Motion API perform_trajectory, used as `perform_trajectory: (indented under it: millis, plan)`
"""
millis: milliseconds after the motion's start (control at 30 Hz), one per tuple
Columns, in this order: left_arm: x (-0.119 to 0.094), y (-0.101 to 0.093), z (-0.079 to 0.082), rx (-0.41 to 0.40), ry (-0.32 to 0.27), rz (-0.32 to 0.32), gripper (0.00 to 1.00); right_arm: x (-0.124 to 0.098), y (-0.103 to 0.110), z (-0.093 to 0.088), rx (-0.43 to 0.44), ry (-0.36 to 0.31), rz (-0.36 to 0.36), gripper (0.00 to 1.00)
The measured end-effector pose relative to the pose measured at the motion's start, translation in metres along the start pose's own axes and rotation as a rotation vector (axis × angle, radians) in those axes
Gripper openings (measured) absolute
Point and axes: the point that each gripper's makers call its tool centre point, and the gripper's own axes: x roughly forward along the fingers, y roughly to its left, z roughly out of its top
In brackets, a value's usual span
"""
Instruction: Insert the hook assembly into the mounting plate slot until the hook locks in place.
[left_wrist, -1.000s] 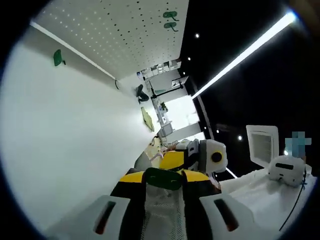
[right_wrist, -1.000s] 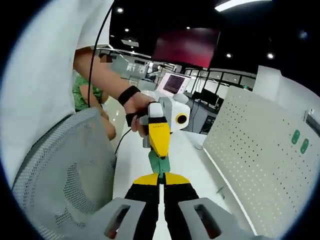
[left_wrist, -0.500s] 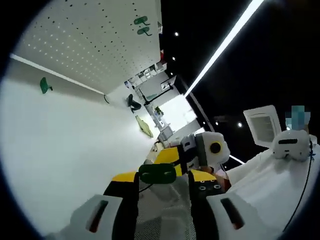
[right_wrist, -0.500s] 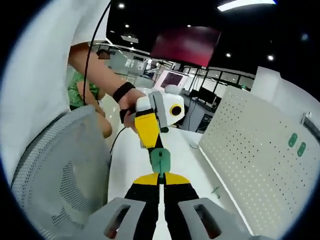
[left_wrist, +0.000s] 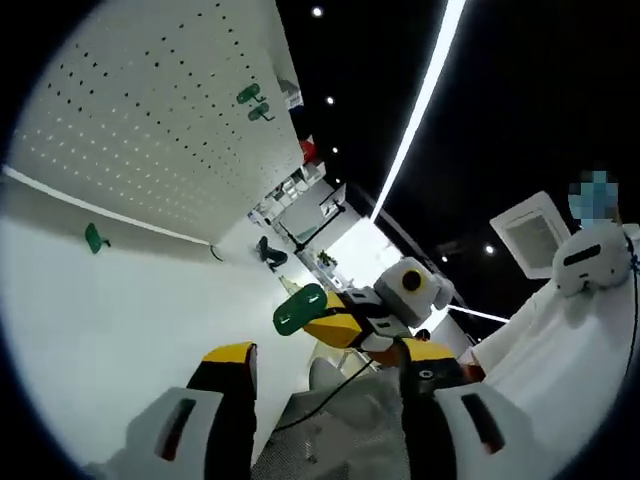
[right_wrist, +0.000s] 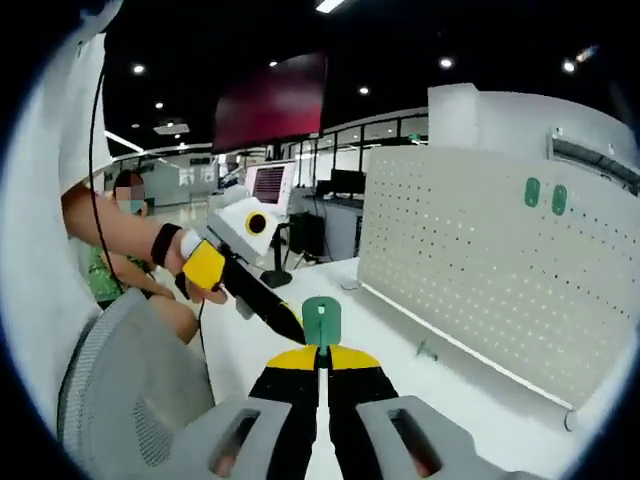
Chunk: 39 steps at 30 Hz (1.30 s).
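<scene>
The left gripper (left_wrist: 325, 375), jaws now spread wide and empty, has released the flat green plastic hook (right_wrist: 321, 323), leaving it pinched in the right gripper (right_wrist: 321, 362), well apart from the white perforated pegboard (right_wrist: 480, 260) beyond.

The pegboard (right_wrist: 480, 270) stands upright on the worktop (right_wrist: 400, 350), along its far edge. Two hooks (right_wrist: 545, 196) sit side by side high on the pegboard. One small piece (right_wrist: 427, 351) lies on the worktop just before the pegboard's foot. A chair (right_wrist: 130, 400) stands before the worktop.
</scene>
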Motion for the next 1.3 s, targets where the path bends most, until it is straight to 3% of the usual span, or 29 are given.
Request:
perform_trajectory:
  millis: [200, 467, 633, 833, 1300]
  plan:
    - [0.003, 0.001, 0.003, 0.131, -0.006, 0.053, 0.66, -0.004, -0.016, 0.008, 0.007, -0.015, -0.088, 0.00]
    - [0.009, 0.003, -0.003, 0.276, 0.022, 0.146, 0.69, 0.000, -0.024, 0.007, 0.019, 0.002, -0.142, 0.01]
    - [0.009, 0.003, -0.004, 0.354, 0.002, 0.197, 0.72, 0.000, -0.032, 0.014, 0.046, -0.017, -0.185, 0.01]
    - [0.006, 0.000, -0.003, 0.361, -0.025, 0.238, 0.72, 0.003, -0.043, 0.022, 0.066, -0.023, -0.235, 0.01]
    - [-0.002, -0.008, 0.011, 0.475, -0.091, 0.318, 0.78, 0.003, -0.073, 0.044, 0.132, -0.060, -0.354, 0.01]
